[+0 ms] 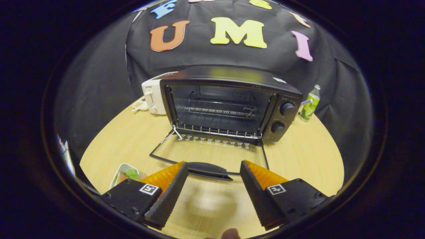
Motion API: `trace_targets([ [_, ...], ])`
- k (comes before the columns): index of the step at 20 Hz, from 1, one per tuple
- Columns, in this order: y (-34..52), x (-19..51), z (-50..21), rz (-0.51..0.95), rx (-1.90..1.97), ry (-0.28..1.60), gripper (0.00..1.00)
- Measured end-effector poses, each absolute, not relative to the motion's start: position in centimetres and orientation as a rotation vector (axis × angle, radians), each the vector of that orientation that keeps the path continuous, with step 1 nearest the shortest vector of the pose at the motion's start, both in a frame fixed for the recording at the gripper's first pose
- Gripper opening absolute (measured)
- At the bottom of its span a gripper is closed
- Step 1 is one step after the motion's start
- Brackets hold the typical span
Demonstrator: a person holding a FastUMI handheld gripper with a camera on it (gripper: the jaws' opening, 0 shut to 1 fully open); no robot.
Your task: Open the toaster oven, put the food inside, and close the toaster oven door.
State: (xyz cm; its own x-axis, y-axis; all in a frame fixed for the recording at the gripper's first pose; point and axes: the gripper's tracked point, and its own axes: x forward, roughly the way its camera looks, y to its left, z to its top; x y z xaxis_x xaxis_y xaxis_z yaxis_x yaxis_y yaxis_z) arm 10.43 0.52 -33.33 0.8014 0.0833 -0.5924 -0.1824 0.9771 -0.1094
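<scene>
Toaster oven (229,103) door (209,156) down; fingers (166,196) apart (nothing held).

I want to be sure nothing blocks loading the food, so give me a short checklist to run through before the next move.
1. Toaster oven door fully down on the table: ok.
2. Wire rack in place, cavity free: ok.
3. Gripper open, fingers holding nothing: ok.
4. Food tray within reach beside the left finger: ok.
5. Door handle just ahead of the fingers, could snag: not ok.
6. Oven off: cannot tell.
</scene>
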Motion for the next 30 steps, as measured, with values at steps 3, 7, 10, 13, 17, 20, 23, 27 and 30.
trace_targets([
  [3,0.4,9.3,-30.3,0.21,-0.122,0.643,1.0],
  [7,2.1,6.8,-26.8,0.394,0.037,0.749,1.0],
  [10,4.2,3.9,-25.2,0.532,0.202,0.886,1.0],
  [13,5.9,2.3,-24.7,0.602,0.314,0.988,1.0],
  [17,7.4,0.8,-28.0,0.601,0.328,1.134,1.0],
  [20,9.7,0.1,-30.9,0.621,0.402,1.238,0.95],
  [23,11.3,-0.5,-33.7,0.619,0.444,1.327,0.88],
  [27,12.9,-1.3,-36.3,0.626,0.453,1.399,0.8],
  [30,13.4,-1.1,-37.6,0.623,0.453,1.429,0.7],
])
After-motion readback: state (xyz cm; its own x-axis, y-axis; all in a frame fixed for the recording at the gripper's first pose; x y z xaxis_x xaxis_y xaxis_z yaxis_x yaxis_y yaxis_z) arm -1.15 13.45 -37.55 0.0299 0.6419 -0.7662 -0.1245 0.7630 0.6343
